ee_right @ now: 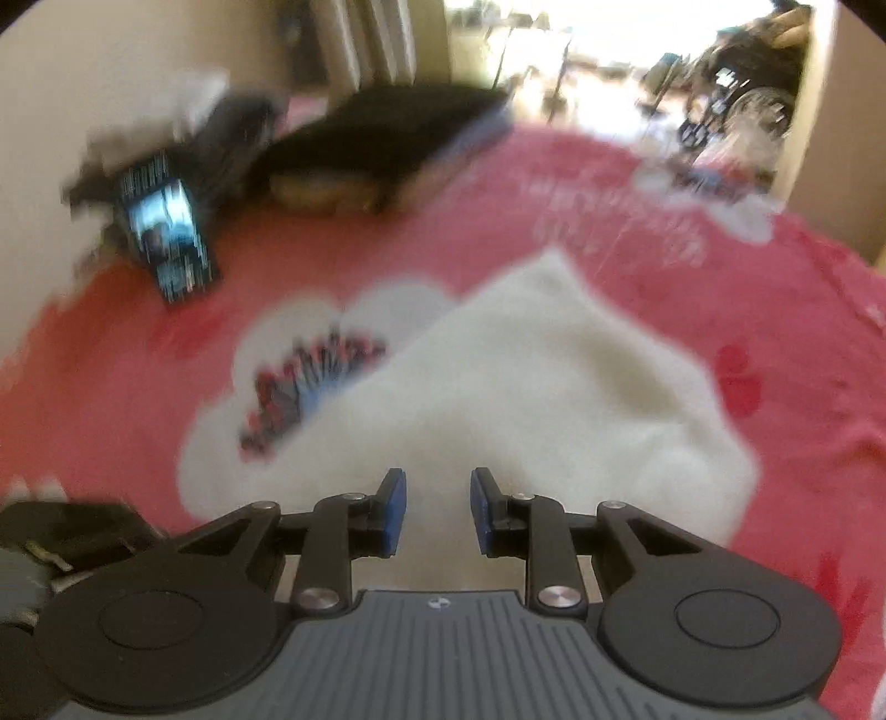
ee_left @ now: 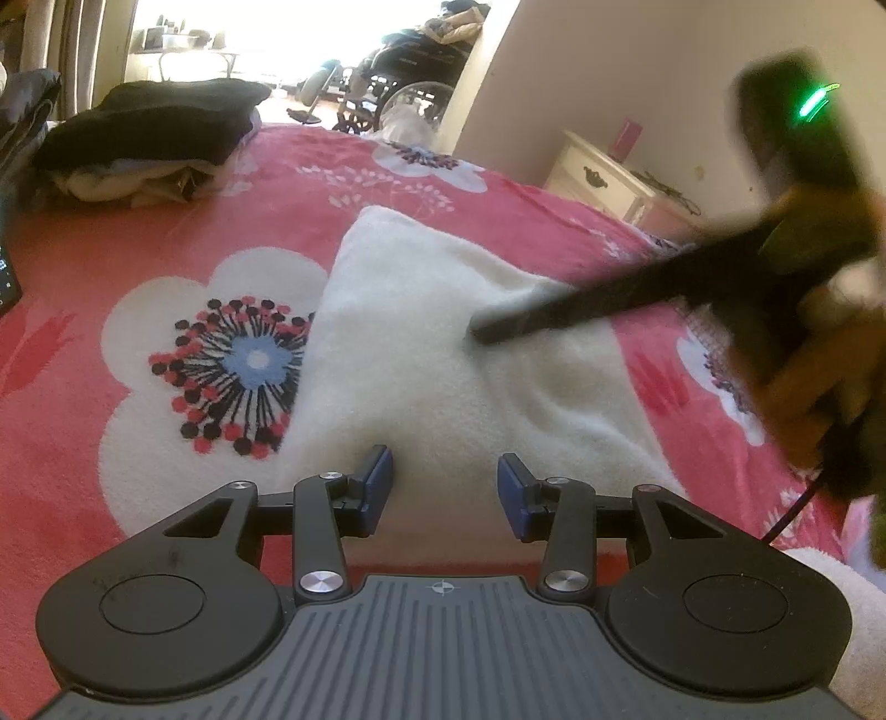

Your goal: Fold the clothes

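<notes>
White fleece garment (ee_left: 443,343) is lying part-folded on the pink floral bedspread (ee_left: 83,471), near-centre, with a folded clothes pile (ee_left: 149,138) far left. Left gripper (ee_left: 446,490) and right gripper (ee_right: 437,512) are both hovering with jaws released, nothing between them. Risk: the right gripper's blurred sweep across the soft pile could be dragging the fold askew.

Daylight enters from the doorway (ee_left: 288,50) at the far end; blown out to white in both views. Bed cover (ee_left: 83,343) evenly lit, soft shadows. Left wrist view sharp except a motion-blurred right gripper (ee_left: 476,332). Right wrist view smeared throughout. Fisheye bending, dark corners.
</notes>
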`<state>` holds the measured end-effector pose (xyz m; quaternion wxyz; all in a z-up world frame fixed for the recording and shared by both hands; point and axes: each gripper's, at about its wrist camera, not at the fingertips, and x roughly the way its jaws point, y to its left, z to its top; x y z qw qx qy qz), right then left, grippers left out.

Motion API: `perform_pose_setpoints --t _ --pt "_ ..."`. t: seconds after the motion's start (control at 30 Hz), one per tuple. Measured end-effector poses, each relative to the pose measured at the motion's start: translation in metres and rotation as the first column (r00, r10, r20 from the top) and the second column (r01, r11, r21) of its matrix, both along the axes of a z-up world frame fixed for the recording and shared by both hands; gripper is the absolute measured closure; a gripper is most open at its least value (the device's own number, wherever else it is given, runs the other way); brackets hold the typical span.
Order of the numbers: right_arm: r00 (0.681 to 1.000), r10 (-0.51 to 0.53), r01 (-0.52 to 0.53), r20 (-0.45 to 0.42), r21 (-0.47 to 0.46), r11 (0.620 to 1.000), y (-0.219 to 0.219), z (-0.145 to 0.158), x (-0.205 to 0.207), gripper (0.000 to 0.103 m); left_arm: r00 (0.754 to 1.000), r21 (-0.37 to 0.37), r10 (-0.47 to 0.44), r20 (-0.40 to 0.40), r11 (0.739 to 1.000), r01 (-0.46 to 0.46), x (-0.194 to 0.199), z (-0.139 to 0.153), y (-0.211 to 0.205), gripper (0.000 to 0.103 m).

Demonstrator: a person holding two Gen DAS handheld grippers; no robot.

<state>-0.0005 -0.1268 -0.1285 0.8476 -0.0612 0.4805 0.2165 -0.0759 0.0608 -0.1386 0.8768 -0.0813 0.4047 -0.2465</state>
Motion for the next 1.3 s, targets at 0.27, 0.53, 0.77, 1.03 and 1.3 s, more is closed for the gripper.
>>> perform_pose_setpoints --t 0.27,0.53,0.77,1.03,1.3 --pt "1.0 0.024 -0.024 0.006 -0.018 1.0 0.008 0.0 0.016 0.076 1.0 -0.019 -0.006 -0.003 1.0 0.006 0.0 0.0 0.002 0.06" --pt "0.998 0.065 -0.063 0.016 -0.083 0.995 0.029 -0.013 0.036 0.077 1.0 -0.039 -0.008 -0.02 0.999 0.007 0.002 -0.002 0.005 0.059" --pt "0.994 0.023 -0.011 0.108 -0.113 0.994 0.029 -0.018 0.054 0.076 1.0 -0.042 -0.016 -0.018 0.999 0.015 0.002 -0.003 0.004 0.059" --pt "0.99 -0.045 0.053 0.136 -0.057 0.997 0.027 -0.009 0.075 0.076 0.999 -0.05 -0.022 -0.024 0.999 0.021 0.002 -0.004 0.004 0.058" --pt "0.99 -0.111 0.117 0.084 -0.08 0.99 0.018 -0.046 0.09 0.075 0.999 -0.067 -0.026 -0.032 0.997 0.024 0.004 -0.006 0.006 0.058"
